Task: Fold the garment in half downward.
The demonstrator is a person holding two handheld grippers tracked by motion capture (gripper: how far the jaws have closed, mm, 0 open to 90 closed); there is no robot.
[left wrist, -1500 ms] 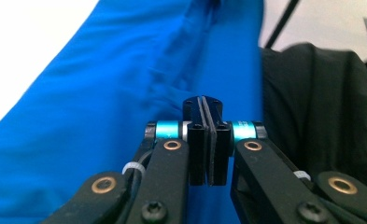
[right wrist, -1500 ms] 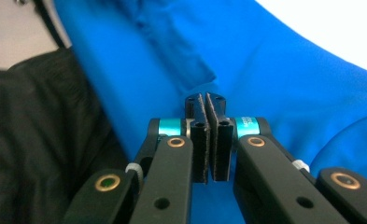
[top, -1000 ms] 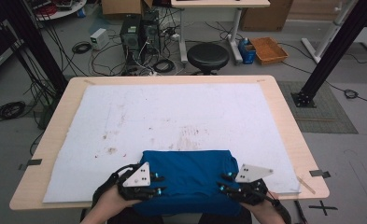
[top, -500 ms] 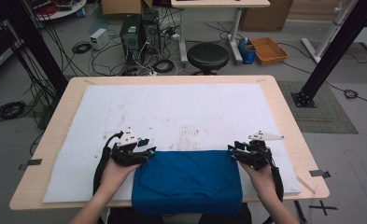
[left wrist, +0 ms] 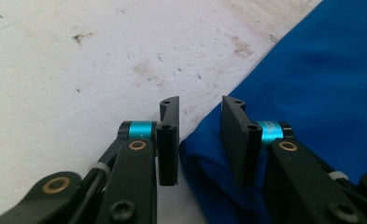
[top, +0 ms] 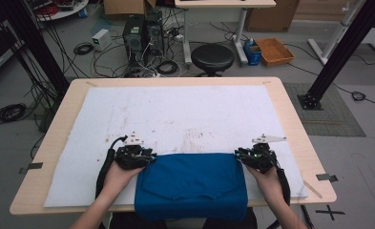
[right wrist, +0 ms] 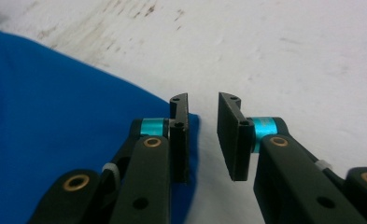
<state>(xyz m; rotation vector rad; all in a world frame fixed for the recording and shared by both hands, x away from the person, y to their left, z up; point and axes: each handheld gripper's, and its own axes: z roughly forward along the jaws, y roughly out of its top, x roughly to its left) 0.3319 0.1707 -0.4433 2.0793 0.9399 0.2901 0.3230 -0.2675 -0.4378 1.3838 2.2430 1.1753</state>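
A blue cloth (top: 190, 183) lies folded flat at the table's near edge, and its front part hangs over that edge. My left gripper (top: 147, 156) sits at the cloth's far left corner. In the left gripper view the gripper (left wrist: 200, 105) is open, with the corner of the blue cloth (left wrist: 321, 79) lying low between the jaws. My right gripper (top: 240, 156) sits at the far right corner. In the right gripper view it (right wrist: 203, 100) is open too, and the cloth (right wrist: 55, 102) ends under its left jaw.
A stained white mat (top: 175, 109) covers most of the wooden table (top: 295, 124). Beyond the table's far edge stand a black stool (top: 212, 56), computer towers (top: 140, 33), loose cables and an orange crate (top: 274, 50).
Both grippers moved away from the person, from the near edge to mid-table, carrying the cloth's edge forward. Since half a second ago they have barely shifted.
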